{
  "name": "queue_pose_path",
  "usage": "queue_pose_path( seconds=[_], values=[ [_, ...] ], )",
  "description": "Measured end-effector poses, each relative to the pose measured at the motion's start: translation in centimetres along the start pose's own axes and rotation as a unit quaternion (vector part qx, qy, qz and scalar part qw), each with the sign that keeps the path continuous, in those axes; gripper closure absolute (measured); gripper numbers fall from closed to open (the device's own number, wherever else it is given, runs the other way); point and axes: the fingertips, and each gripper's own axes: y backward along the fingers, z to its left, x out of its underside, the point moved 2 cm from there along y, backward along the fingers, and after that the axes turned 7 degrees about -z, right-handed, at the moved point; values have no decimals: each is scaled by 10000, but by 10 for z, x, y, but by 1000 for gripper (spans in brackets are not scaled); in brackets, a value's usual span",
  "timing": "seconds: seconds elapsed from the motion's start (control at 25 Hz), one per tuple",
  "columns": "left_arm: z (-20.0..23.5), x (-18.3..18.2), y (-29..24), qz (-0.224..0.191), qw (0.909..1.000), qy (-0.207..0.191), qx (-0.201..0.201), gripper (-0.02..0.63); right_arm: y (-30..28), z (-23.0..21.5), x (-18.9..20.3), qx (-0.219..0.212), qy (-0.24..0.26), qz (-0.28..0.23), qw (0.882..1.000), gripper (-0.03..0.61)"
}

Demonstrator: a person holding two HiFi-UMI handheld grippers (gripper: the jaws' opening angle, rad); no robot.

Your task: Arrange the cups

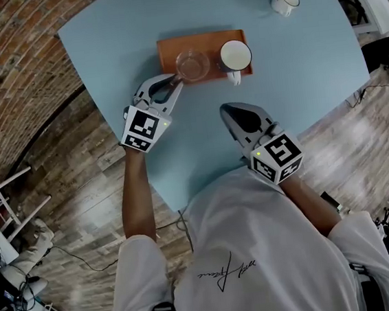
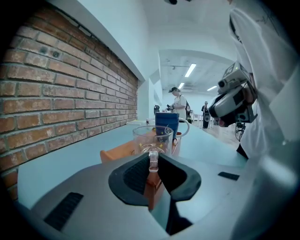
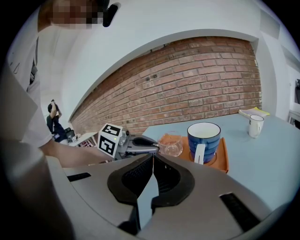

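Note:
An orange tray (image 1: 170,50) on the light blue table holds a clear glass cup (image 1: 192,65) and, to its right, a blue mug (image 1: 235,56) with a white inside. My left gripper (image 1: 176,81) reaches the glass cup from the near left. In the left gripper view its pads pinch the cup's clear handle, with the glass cup (image 2: 152,139) just ahead of the left gripper (image 2: 153,161) and the blue mug (image 2: 167,124) behind. My right gripper (image 1: 225,108) rests shut and empty over the table, nearer to me than the tray. The right gripper view shows the right gripper (image 3: 153,159) pointing toward the glass cup (image 3: 172,148) and mug (image 3: 205,139).
A small white mug (image 1: 285,1) stands alone at the table's far right, seen also as the white mug (image 3: 256,125) in the right gripper view. The table (image 1: 296,71) edge runs close in front of me. A brick wall lies left; people stand far down the room (image 2: 178,104).

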Motion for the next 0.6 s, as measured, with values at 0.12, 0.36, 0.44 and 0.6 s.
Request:
queue_pose_path(
  seconds=[0.12, 0.36, 0.44, 0.6],
  values=[
    [-3, 1, 2, -49, 9999, 64, -115, 560, -1, 2, 1, -25, 1, 7, 10000, 555],
    [-3, -1, 5, -45, 9993, -1, -379, 560, 1, 3, 0, -39, 11, -37, 10000, 555],
    [-4, -2, 6, -37, 9990, 18, -435, 560, 2, 1, 0, -22, 5, -66, 10000, 555],
    [-5, -2, 10, -57, 9984, 116, -544, 560, 2, -1, -1, -9, -1, -118, 9999, 555]
  ],
)
